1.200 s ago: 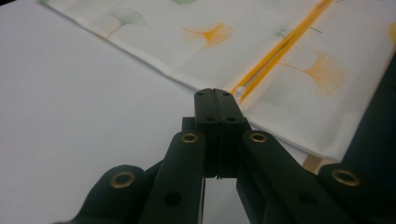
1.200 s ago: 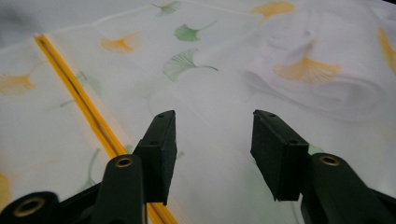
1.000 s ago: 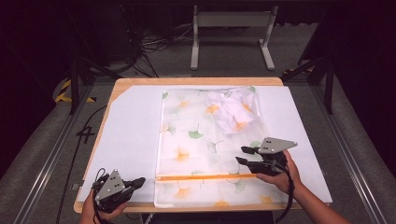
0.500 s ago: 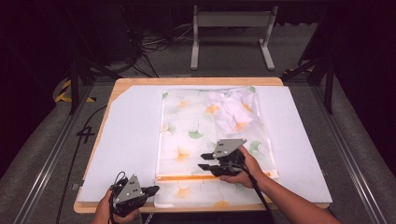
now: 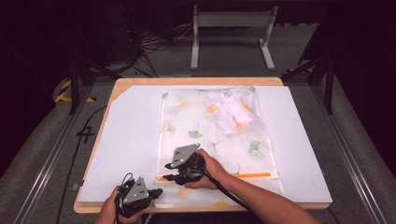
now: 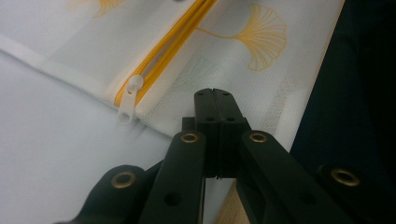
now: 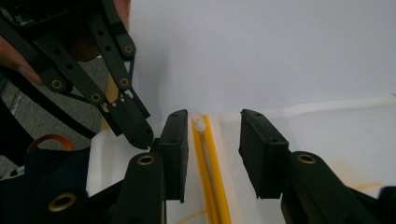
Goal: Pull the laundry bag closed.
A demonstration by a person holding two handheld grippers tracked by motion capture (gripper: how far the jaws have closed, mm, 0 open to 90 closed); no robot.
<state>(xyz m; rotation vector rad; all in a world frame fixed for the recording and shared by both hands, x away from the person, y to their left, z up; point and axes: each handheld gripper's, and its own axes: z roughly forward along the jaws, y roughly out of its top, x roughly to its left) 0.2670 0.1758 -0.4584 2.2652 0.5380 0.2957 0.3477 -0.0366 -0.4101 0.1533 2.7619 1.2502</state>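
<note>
Bright, even light on the white table sheet (image 5: 126,140); dark surroundings, close views slightly soft.

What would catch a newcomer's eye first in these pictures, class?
First, the sheer mesh bag printed with green and yellow ginkgo leaves, lying flat on the white sheet in the middle of the table, with crumpled white cloth inside at its far end. Next, the orange zipper across the bag's near end, its white pull at the left. The right hand-held gripper straddles that zipper with open jaws; the left hand-held gripper, shut, pins the bag's near corner.
</note>
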